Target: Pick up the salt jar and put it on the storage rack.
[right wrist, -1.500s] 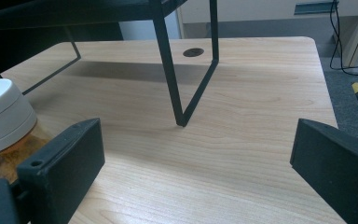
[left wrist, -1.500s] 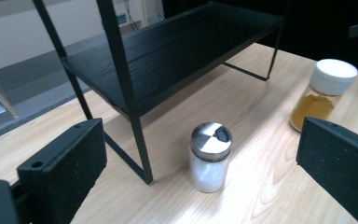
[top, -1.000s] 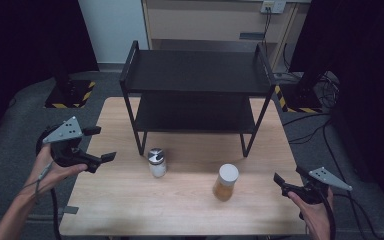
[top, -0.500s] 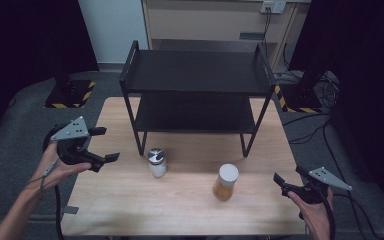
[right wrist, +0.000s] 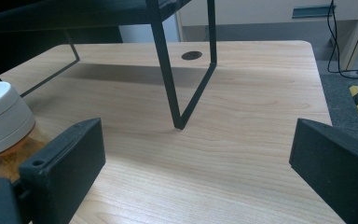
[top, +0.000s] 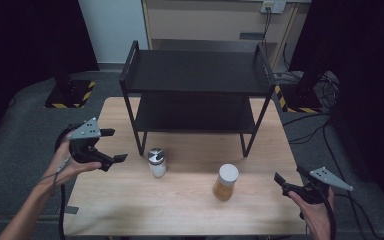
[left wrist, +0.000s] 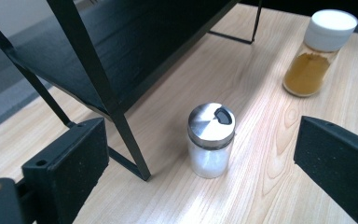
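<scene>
Salt shaker (left wrist: 211, 140) stood upright just ahead of my left gripper (top: 111, 145), jaws apart (right gripper (top: 291, 179), also apart, sat nearer the spice jar (top: 225, 182))

A pale wooden table (top: 180, 200) fills the lower centre of the frame, standing on grey carpet (top: 25, 130). Black curtains (top: 25, 35) darken the upper left and right edges. At top centre, a light wall panel (top: 110, 25) sits beside a beige cabinet (top: 205, 22), with a power outlet (top: 272, 6) and trailing cables (top: 325, 85) at upper right. Two dark stand bases edged in yellow-and-black tape (top: 70, 94) flank the table's far corners. Soft light brightens the tabletop.
</scene>
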`<action>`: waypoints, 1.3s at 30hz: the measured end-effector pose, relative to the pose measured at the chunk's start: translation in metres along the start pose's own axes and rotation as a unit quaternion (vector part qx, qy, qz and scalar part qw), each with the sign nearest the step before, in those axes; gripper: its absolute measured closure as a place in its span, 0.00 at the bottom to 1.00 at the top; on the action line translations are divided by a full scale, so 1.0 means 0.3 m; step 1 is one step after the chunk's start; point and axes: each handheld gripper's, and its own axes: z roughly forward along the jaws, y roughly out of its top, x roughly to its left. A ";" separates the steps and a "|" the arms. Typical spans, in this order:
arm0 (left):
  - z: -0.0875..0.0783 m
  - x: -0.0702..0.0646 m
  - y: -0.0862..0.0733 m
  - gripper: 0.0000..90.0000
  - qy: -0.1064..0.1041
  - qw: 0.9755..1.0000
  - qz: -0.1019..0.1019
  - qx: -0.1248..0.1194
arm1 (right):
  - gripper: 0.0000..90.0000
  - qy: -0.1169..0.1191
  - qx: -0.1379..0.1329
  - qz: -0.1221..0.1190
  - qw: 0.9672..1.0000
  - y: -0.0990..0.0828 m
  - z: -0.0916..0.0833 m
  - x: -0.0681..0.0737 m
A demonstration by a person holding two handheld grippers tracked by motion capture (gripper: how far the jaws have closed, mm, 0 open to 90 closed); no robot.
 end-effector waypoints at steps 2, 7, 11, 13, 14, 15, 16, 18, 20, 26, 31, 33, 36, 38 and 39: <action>0.023 0.003 0.005 0.03 -0.003 1.000 0.006 0.006 | 0.04 0.000 0.000 0.000 1.000 0.000 0.000 0.000; 0.076 0.017 0.017 0.03 -0.014 1.000 0.009 0.025 | 0.04 -0.002 -0.003 0.001 1.000 -0.001 -0.004 -0.002; 0.113 0.027 0.021 0.03 -0.026 0.999 0.010 0.027 | 0.04 -0.002 -0.003 0.000 1.000 -0.001 -0.004 -0.002; 0.140 0.030 0.024 0.03 -0.034 0.999 0.010 0.032 | 0.04 -0.003 -0.003 0.001 1.000 -0.001 -0.004 -0.002; 0.150 0.030 0.027 0.04 -0.036 0.999 0.010 0.035 | 0.04 -0.003 -0.003 0.001 1.000 -0.001 -0.004 -0.002; 0.163 0.032 0.029 0.04 -0.039 0.998 0.011 0.039 | 0.04 -0.004 -0.003 0.000 1.000 -0.001 -0.004 -0.001; 0.176 0.033 0.031 0.04 -0.041 0.998 0.012 0.044 | 0.04 -0.003 -0.004 0.001 1.000 -0.002 -0.005 -0.002; 0.202 0.035 0.036 0.04 -0.044 0.998 0.014 0.051 | 0.04 -0.003 -0.004 0.001 1.000 -0.002 -0.005 -0.002; 0.224 0.037 0.037 0.04 -0.049 0.997 0.012 0.052 | 0.04 -0.003 -0.005 0.000 1.000 -0.003 -0.005 -0.004; 0.300 0.051 0.038 0.06 -0.067 0.996 0.006 0.062 | 0.05 -0.004 -0.006 0.001 1.000 -0.003 -0.007 -0.004; 0.366 0.047 0.035 0.07 -0.070 0.994 0.007 0.078 | 0.05 -0.005 -0.007 0.001 1.000 -0.002 -0.009 -0.005; 0.386 0.051 0.033 0.08 -0.074 0.994 0.008 0.083 | 0.05 -0.005 -0.007 0.001 1.000 -0.003 -0.008 -0.005; 0.412 0.050 0.030 0.09 -0.078 0.993 0.010 0.086 | 0.05 -0.005 -0.006 0.001 1.000 -0.002 -0.008 -0.005; 0.427 0.046 0.030 0.10 -0.078 0.993 0.009 0.089 | 0.05 -0.005 -0.006 0.001 1.000 -0.002 -0.008 -0.005; 0.433 0.049 0.036 0.11 -0.078 0.992 0.017 0.094 | 0.05 -0.005 -0.006 0.001 1.000 -0.002 -0.008 -0.006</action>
